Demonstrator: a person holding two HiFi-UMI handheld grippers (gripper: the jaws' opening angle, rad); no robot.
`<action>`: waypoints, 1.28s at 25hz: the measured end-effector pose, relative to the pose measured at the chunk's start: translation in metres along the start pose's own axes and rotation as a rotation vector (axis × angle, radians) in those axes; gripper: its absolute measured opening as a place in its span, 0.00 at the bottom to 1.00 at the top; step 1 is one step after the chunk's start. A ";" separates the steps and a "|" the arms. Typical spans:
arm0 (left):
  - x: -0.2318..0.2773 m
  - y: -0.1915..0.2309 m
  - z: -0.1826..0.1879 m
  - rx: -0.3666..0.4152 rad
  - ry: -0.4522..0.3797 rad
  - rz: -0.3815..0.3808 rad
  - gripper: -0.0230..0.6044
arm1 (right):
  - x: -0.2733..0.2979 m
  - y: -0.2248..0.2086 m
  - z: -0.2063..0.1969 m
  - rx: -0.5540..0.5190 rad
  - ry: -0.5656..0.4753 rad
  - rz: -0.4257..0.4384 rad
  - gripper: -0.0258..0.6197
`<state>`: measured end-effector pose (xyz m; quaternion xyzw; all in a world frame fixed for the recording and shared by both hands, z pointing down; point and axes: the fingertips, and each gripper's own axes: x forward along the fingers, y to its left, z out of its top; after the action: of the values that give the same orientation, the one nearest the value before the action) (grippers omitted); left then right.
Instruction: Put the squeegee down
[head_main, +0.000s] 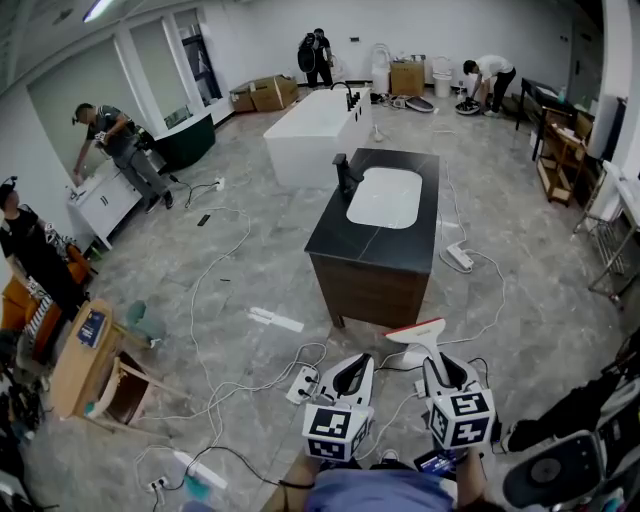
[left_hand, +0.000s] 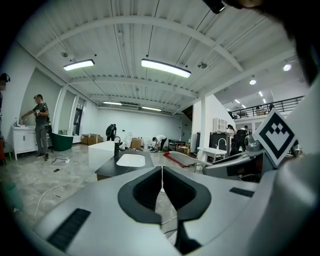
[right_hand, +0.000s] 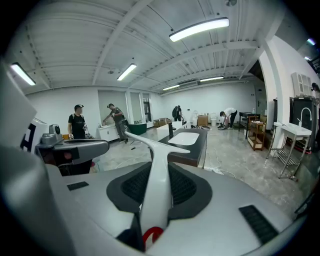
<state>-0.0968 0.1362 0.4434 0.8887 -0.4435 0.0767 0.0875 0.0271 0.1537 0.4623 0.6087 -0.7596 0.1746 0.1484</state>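
Note:
The squeegee (head_main: 416, 331) is white with a red-edged blade. My right gripper (head_main: 434, 364) is shut on its handle and carries it above the floor, in front of the dark vanity counter (head_main: 345, 240). In the right gripper view the white handle (right_hand: 155, 185) rises between the jaws, its blade crossing at the top. My left gripper (head_main: 352, 370) hangs beside the right one, shut, with nothing between its jaws (left_hand: 161, 172). The squeegee blade (left_hand: 180, 159) also shows to the right in the left gripper view.
The vanity has a white sink (head_main: 385, 197) and a black tap; a white bathtub (head_main: 310, 130) stands behind it. Cables and a power strip (head_main: 302, 384) lie on the floor at my feet. A wooden crate (head_main: 90, 365) is at the left. Several people work around the room.

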 end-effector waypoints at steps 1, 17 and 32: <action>0.001 -0.004 0.001 -0.003 -0.003 0.001 0.07 | -0.002 -0.004 0.000 -0.004 0.001 0.000 0.19; 0.001 -0.029 -0.009 -0.001 0.014 0.115 0.07 | -0.013 -0.055 -0.020 -0.002 0.021 0.045 0.19; 0.071 -0.010 -0.005 0.040 0.034 0.072 0.07 | 0.047 -0.082 -0.007 0.019 0.038 0.043 0.19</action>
<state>-0.0474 0.0883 0.4626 0.8724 -0.4718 0.1038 0.0745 0.0970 0.1000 0.4960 0.5901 -0.7680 0.1963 0.1533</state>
